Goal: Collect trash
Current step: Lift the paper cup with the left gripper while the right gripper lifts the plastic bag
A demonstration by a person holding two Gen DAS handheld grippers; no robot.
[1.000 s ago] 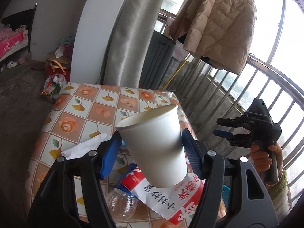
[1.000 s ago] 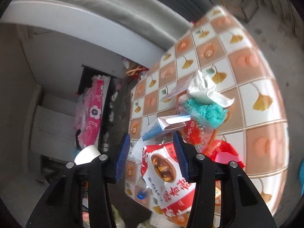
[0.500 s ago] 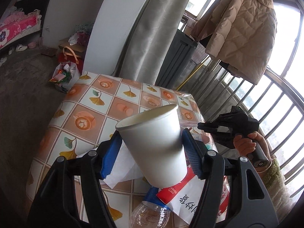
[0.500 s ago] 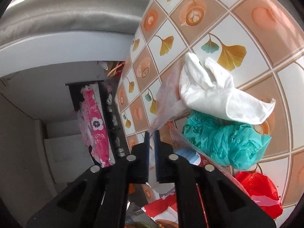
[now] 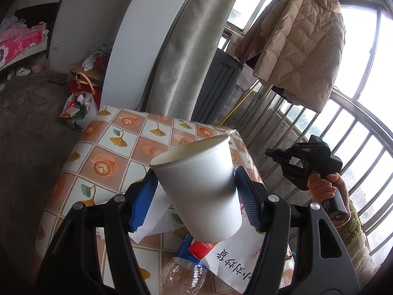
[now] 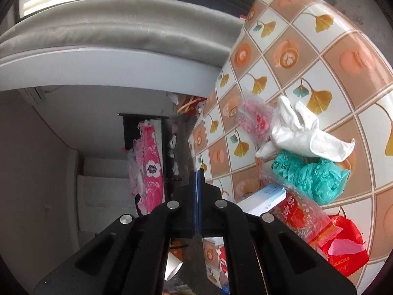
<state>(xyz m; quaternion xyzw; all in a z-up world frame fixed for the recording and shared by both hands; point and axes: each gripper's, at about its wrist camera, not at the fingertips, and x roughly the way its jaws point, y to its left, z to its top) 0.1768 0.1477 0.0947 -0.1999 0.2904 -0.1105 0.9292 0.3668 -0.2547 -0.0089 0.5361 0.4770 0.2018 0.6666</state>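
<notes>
My left gripper (image 5: 196,184) is shut on a white paper cup (image 5: 199,186), held tilted above the tiled table (image 5: 108,147). Under it lie a white napkin (image 5: 154,218), a clear plastic bottle (image 5: 181,275) and a red-and-white wrapper (image 5: 235,258). My right gripper (image 6: 197,174) is shut and empty, off the table's edge; it also shows in the left wrist view (image 5: 302,164). Beside it on the table lie a white tissue (image 6: 302,132), a teal plastic bag (image 6: 312,179), a clear patterned wrapper (image 6: 253,118), a small white carton (image 6: 267,199) and red wrappers (image 6: 343,243).
A grey curtain (image 5: 186,49) and white wall stand behind the table. A beige jacket (image 5: 299,36) hangs by the window bars (image 5: 356,135) at right. A bag of rubbish (image 5: 78,108) sits on the floor at the table's far left corner.
My right gripper has closed from open to shut and pulled back from the trash pile to the table's edge. My left gripper has moved back a little, still holding the cup.
</notes>
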